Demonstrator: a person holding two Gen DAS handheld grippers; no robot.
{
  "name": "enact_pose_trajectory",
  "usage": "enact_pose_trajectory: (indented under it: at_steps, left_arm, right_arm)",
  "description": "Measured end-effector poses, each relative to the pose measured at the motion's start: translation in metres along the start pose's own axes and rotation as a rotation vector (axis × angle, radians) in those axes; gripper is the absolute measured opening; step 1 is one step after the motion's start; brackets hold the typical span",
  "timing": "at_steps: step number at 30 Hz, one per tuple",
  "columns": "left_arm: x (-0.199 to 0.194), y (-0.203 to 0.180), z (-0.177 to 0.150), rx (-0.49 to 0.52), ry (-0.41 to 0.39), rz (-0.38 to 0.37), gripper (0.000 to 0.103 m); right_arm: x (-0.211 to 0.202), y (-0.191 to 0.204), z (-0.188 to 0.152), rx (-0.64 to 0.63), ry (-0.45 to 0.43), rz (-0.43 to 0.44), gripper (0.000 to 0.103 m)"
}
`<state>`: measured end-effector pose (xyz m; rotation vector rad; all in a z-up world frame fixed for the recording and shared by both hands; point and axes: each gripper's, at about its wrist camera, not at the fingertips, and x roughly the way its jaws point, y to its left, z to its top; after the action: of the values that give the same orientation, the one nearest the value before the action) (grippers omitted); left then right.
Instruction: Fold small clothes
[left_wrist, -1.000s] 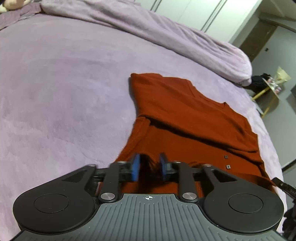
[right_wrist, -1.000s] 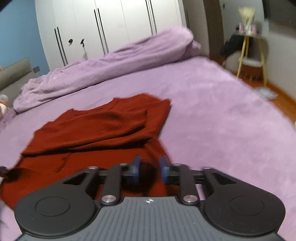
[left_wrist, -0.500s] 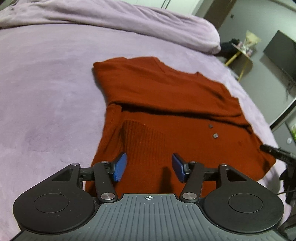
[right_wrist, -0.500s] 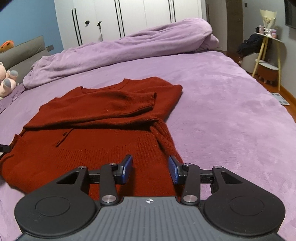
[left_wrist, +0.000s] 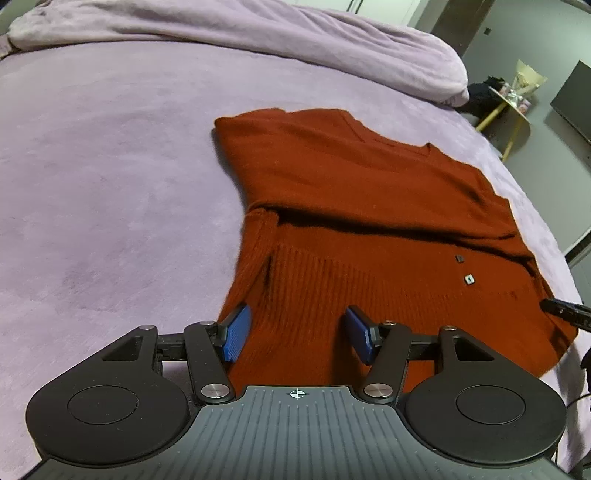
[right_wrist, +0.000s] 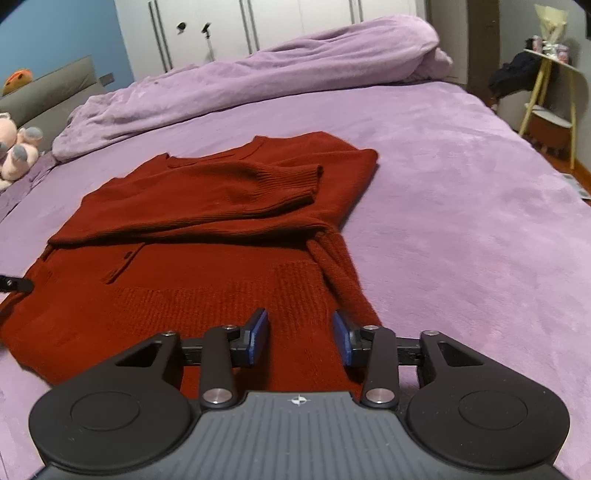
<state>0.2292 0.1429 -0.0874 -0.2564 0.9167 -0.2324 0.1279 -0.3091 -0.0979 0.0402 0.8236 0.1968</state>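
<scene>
A rust-red knit sweater (left_wrist: 369, 206) lies flat on the purple bed, with its sleeves folded across the body. It also shows in the right wrist view (right_wrist: 207, 221). My left gripper (left_wrist: 297, 338) is open and empty, just above the ribbed hem at the sweater's left corner. My right gripper (right_wrist: 300, 339) is open and empty, over the hem at the right corner. The tip of the right gripper shows at the left view's right edge (left_wrist: 565, 314).
The purple bed cover (right_wrist: 461, 206) spreads wide around the sweater. A bunched purple duvet (right_wrist: 258, 85) lies along the far side. A plush toy (right_wrist: 18, 147) sits at the far left. A yellow side table (right_wrist: 554, 96) stands beyond the bed's right edge.
Both grippers were shut on the sweater's hem a second ago. They have opened, let the hem drop flat on the bed, and pulled back slightly.
</scene>
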Motion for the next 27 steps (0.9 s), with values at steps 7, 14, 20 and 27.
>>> enact_pose_trajectory:
  at_steps: [7,14,20,27]
  left_arm:
    - [0.009,-0.005,0.002,-0.002,-0.011,0.008,0.055]
    - [-0.001,-0.024,0.004,0.074,-0.017,0.037,0.013]
    - [-0.035,-0.041,0.033,0.107,-0.151,0.026,0.01]
    - [-0.013,-0.035,0.095,0.036,-0.271,0.096,0.01]
  right_arm:
    - [0.004,0.011,0.001,-0.059,0.015,0.013,0.012]
    - [-0.005,0.03,0.003,-0.133,-0.02,0.02,0.007]
    - [-0.028,0.025,0.045,-0.055,-0.181,0.027,0.007]
    - [0.025,0.017,0.096,0.01,-0.215,-0.079,0.007]
